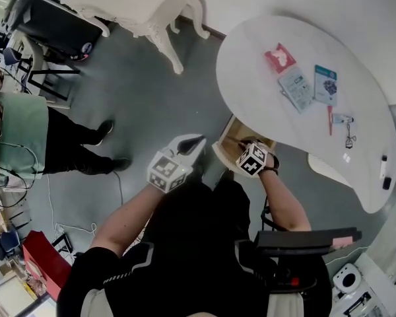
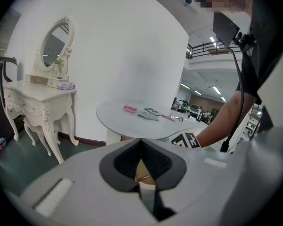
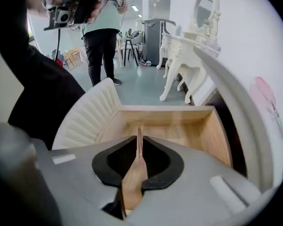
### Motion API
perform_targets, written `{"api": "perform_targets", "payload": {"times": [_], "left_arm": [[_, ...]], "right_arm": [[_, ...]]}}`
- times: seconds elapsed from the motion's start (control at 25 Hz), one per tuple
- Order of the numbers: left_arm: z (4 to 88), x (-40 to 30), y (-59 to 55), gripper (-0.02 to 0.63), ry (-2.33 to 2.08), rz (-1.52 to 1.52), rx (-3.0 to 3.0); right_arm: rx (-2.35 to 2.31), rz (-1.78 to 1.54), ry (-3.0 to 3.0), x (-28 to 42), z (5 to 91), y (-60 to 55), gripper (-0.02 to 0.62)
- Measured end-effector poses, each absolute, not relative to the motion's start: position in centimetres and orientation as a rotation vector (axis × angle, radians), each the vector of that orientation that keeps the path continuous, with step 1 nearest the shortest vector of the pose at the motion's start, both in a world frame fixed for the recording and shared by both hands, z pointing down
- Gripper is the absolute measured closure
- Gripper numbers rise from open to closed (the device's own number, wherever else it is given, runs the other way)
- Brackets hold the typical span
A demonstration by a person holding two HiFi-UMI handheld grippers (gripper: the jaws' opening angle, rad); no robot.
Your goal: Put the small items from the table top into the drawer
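Observation:
The white table [image 1: 251,51] carries a red packet [image 1: 279,58], two carded packs [image 1: 296,88], a red pen [image 1: 330,119], a key clip [image 1: 344,119] and small black bits [image 1: 387,182]. Below its near edge the wooden drawer [image 1: 226,139] stands pulled out. My right gripper [image 1: 245,149] hangs over it, pointing steeply down. In the right gripper view its jaws [image 3: 139,142] stand a narrow gap apart, and a thin reddish stick [image 3: 139,132] lies on the drawer floor [image 3: 198,135] behind them. My left gripper [image 1: 197,140] sits left of the drawer, shut and holding nothing [image 2: 141,142].
A cream dressing table [image 1: 145,12] with an oval mirror [image 2: 56,41] stands beyond the grey floor. A person in dark trousers [image 1: 72,137] stands at the left among cables and stands. The drawer's ribbed white front [image 3: 85,117] faces me. A red box [image 1: 43,256] sits low left.

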State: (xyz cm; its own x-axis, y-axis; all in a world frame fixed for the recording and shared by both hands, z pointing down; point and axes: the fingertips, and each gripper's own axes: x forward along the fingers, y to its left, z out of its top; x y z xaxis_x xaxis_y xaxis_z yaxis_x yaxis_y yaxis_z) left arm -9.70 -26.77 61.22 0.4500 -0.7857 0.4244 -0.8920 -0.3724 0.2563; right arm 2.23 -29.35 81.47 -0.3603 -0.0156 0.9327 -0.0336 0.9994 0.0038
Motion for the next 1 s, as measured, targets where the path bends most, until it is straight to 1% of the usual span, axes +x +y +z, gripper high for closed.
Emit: {"api": "perform_targets", "payload": {"times": [0.08,0.16,0.6,1.0], "left_arm": [[60.1,-9.8,-26.3,0.606,-1.42,0.308,2.265],[58.8,-10.0,-25.9,0.606,-1.438,0.292,2.253],[52.7,-8.5,-25.0,0.607,-1.472,0.201,2.312],[48.8,-6.6,-24.0,0.607,-1.498,0.126,2.366]], "right_arm": [[0.041,0.005,-1.975,1.9,79.1,-28.9,0.583],[0.067,0.003,-2.013,1.7,77.0,-28.6,0.59],[0.256,0.053,-2.273,2.5,65.3,-28.1,0.592],[0.512,0.151,-2.622,3.0,52.3,-29.0,0.592]]}}
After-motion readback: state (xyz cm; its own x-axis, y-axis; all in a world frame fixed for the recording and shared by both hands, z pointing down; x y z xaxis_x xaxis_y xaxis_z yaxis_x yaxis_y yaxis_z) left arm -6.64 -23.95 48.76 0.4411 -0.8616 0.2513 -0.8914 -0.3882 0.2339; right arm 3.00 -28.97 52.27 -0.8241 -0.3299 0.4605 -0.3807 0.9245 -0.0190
